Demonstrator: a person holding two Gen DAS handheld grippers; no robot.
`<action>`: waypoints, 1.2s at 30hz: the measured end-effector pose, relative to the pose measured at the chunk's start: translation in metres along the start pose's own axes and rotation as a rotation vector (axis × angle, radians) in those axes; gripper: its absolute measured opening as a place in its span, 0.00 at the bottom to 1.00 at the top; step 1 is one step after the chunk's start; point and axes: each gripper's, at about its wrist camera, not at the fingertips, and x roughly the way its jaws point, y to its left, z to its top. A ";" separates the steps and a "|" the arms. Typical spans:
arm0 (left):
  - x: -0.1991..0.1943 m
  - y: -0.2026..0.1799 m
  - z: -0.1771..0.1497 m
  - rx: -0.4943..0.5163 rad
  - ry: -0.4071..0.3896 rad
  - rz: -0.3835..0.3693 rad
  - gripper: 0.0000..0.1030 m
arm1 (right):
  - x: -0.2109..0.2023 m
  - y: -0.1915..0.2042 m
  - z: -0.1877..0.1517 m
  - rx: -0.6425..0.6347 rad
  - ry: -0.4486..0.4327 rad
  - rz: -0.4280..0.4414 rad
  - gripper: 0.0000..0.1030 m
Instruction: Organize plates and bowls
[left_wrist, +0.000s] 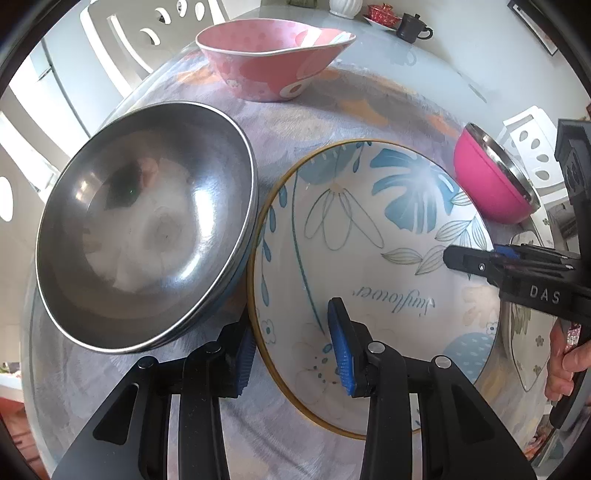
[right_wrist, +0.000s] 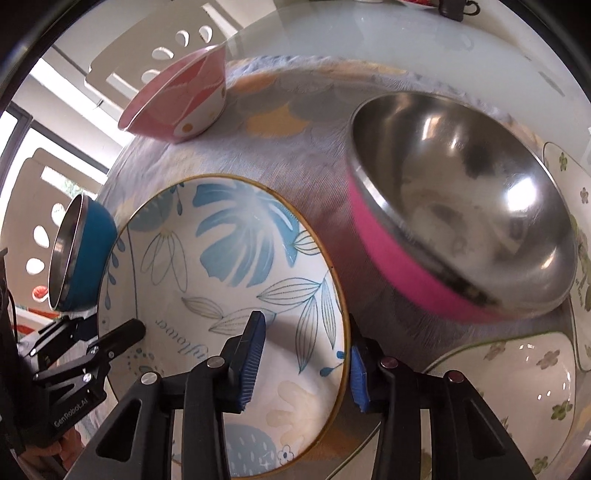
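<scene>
I see both grippers clamped on opposite rims of the floral plate (left_wrist: 369, 258): left gripper (left_wrist: 295, 354), right gripper (right_wrist: 306, 365); steel bowl (left_wrist: 147, 236) crowds its left edge.

**Plates and bowls spread over the patterned cloth**

A white plate (left_wrist: 369, 258) with blue leaves, outlined flowers, a script word and a thin ochre rim sits in the middle, face up. Just beside it on one side stands a steel bowl with a blue outside (left_wrist: 147, 236), its rim close to the plate's edge. On the other side a steel bowl with a pink outside (right_wrist: 461, 206) stands upright, a little apart from the plate. Farther back a pink bowl with white flowers (left_wrist: 269, 59) stands alone. Near the pink steel bowl lie white dishes with green flowers (right_wrist: 517, 369), glossy and face up.
</scene>
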 end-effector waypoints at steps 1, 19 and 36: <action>-0.001 0.001 -0.001 0.002 0.006 0.000 0.33 | -0.001 0.003 -0.005 -0.005 0.010 0.002 0.39; -0.021 0.019 -0.054 0.182 0.090 -0.012 0.35 | -0.004 0.049 -0.100 -0.017 0.099 0.015 0.39; -0.027 -0.015 -0.093 0.364 0.143 -0.042 0.36 | -0.017 0.046 -0.173 0.091 0.123 0.007 0.40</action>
